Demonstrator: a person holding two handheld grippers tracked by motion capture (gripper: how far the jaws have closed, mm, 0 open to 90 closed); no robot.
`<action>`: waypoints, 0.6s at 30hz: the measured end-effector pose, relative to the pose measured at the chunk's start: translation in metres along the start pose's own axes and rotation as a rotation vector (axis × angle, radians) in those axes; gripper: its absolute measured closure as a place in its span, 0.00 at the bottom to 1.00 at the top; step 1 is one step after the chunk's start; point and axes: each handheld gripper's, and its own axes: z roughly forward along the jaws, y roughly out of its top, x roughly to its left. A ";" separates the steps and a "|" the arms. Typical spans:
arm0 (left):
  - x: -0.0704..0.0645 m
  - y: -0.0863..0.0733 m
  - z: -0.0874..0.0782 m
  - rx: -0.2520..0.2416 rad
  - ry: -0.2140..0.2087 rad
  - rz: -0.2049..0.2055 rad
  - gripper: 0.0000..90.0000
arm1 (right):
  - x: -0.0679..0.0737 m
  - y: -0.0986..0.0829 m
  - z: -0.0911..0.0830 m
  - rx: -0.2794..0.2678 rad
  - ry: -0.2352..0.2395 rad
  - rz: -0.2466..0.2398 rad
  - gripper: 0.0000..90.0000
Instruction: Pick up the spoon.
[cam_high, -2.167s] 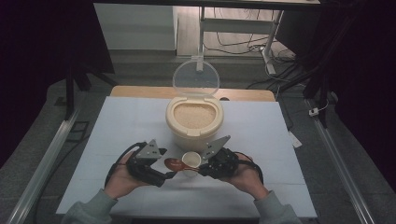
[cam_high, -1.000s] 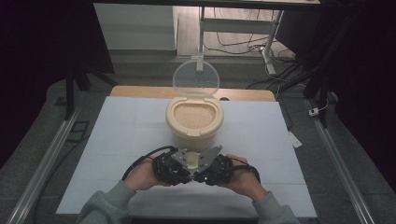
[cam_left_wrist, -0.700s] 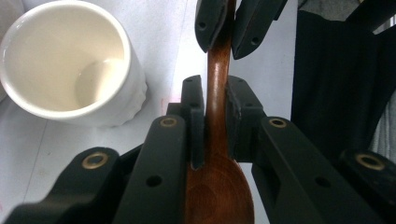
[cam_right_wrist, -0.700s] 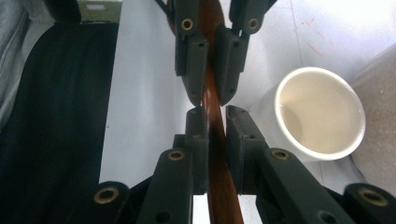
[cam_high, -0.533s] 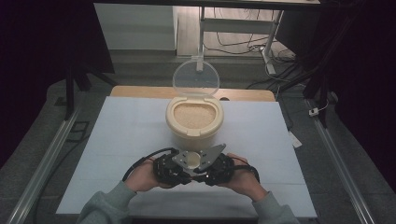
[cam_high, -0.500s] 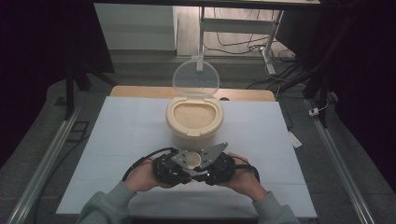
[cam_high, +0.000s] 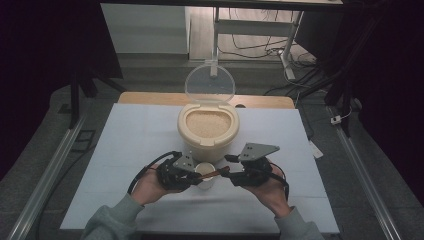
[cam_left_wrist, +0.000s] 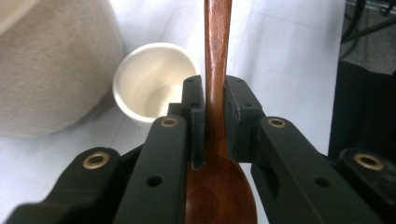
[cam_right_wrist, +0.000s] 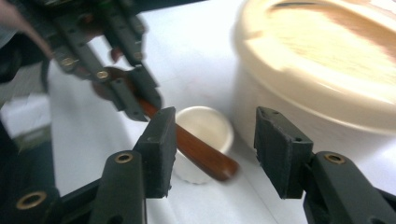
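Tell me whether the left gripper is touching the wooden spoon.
Touching. In the left gripper view, the left gripper has both pads pressed against the neck of the wooden spoon, with no gap on either side.

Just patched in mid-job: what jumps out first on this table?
A cream container full of rice stands mid-table, its clear lid hinged up behind it. In front of it, the left gripper is shut on a wooden spoon at its neck, handle pointing across a small white cup toward the open right gripper.
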 end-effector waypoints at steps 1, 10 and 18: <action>0.000 0.000 0.000 -0.003 0.006 -0.003 0.87 | 0.000 0.000 0.000 0.000 0.000 0.000 0.52; 0.001 -0.001 -0.003 -0.053 0.057 -0.024 0.87 | -0.007 -0.016 -0.011 -0.044 -0.029 0.101 0.49; 0.000 -0.002 -0.001 -0.078 0.093 -0.030 0.87 | 0.004 -0.018 0.001 -0.036 -0.007 0.203 0.46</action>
